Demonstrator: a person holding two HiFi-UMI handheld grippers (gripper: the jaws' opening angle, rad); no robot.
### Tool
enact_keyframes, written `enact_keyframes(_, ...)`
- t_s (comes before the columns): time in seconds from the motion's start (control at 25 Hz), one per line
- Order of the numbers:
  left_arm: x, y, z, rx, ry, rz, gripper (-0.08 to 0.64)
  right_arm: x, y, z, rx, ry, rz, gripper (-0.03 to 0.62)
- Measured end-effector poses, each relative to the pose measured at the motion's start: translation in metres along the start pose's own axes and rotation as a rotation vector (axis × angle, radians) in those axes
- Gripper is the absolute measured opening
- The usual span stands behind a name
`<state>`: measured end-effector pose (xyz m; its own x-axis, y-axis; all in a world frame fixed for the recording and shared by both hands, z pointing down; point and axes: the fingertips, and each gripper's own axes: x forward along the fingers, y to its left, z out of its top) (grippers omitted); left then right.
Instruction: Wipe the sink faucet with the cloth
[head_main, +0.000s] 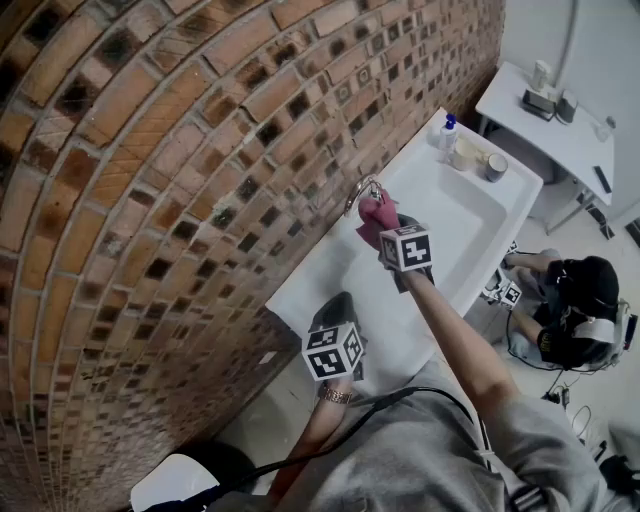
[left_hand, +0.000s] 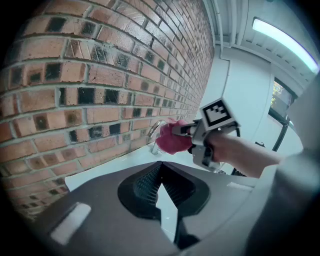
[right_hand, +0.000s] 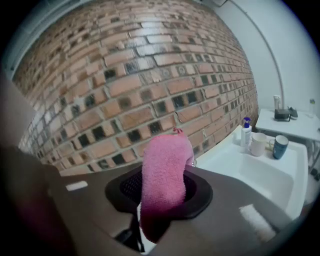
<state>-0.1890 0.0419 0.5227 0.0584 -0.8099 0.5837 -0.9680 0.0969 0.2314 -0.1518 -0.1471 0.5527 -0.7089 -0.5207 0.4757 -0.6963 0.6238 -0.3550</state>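
We see the right tongs (head_main: 388, 228) at frame center in the head view, pinching a pink cloth (head_main: 377, 213). The right gripper view confirms it: the cloth (right_hand: 165, 170) sticks up between the closed-in jaws of the right tongs (right_hand: 162, 200). The cloth is pressed up against the curved metal faucet (head_main: 362, 188), which is mounted at the back of the white sink (head_main: 470, 225), just beside the brick wall (head_main: 150, 180). In the left gripper view the cloth (left_hand: 172, 137) covers the spout side of the faucet (left_hand: 154, 131) and looks to be touching it.

The left tongs (head_main: 338, 300) hang lower center, over the near end of the sink and well apart from the faucet. Their jaws (left_hand: 160, 184) are pressed together at the tips with nothing between them.

At the far end of the sink, upper right, we see a blue-capped bottle (head_main: 447, 135), a white mug (head_main: 466, 153) and a dark mug (head_main: 496, 167) close together. A second person (head_main: 575, 310) sits on the floor at right.
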Motion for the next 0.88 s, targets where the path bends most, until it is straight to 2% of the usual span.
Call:
enact_keyframes(0.08, 0.013, -0.002, 0.009, 0.005, 0.001, 0.002, 0.012, 0.035, -0.028, 0.000, -0.120, 0.077, -0.051, 0.101)
enact_keyframes(0.16, 0.023, -0.001, 0.015, 0.015, 0.013, 0.009, 0.012, 0.060, -0.042, 0.006, -0.162, 0.089, -0.058, 0.101)
enact_keyframes(0.28, 0.032, 0.003, 0.014, 0.033, 0.057, 0.015, 0.012, 0.076, -0.035, 0.014, -0.028, -0.011, 0.034, 0.101)
enact_keyframes(0.32, 0.037, 0.002, 0.015, 0.039, 0.065, 0.011, 0.012, 0.080, -0.034, 0.016, -0.014, -0.038, 0.053, 0.101)
enact_keyframes(0.36, 0.042, 0.001, 0.019, 0.044, 0.067, 0.005, 0.012, 0.085, -0.034, 0.017, -0.045, -0.053, 0.057, 0.101)
enact_keyframes(0.44, 0.050, -0.001, 0.028, 0.049, 0.062, -0.006, 0.012, 0.094, -0.032, 0.013, -0.197, -0.043, 0.047, 0.101)
enact_keyframes(0.56, 0.060, -0.002, 0.033, 0.051, 0.064, -0.017, 0.012, 0.100, -0.018, -0.003, -0.478, 0.004, 0.056, 0.095)
enact_keyframes(0.64, 0.065, -0.003, 0.033, 0.050, 0.070, -0.026, 0.012, 0.100, -0.008, -0.018, -0.624, 0.037, 0.069, 0.096)
enact_keyframes(0.68, 0.067, -0.004, 0.031, 0.050, 0.074, -0.032, 0.012, 0.099, -0.003, -0.025, -0.671, 0.050, 0.075, 0.094)
enact_keyframes(0.76, 0.069, -0.008, 0.027, 0.052, 0.084, -0.044, 0.012, 0.093, 0.006, -0.036, -0.700, 0.075, 0.099, 0.095)
enact_keyframes(0.8, 0.068, -0.009, 0.025, 0.054, 0.088, -0.049, 0.012, 0.087, 0.014, -0.040, -0.693, 0.088, 0.131, 0.095)
enact_keyframes(0.88, 0.066, -0.012, 0.021, 0.053, 0.094, -0.059, 0.012, 0.069, 0.041, -0.043, -0.691, 0.088, 0.261, 0.094)
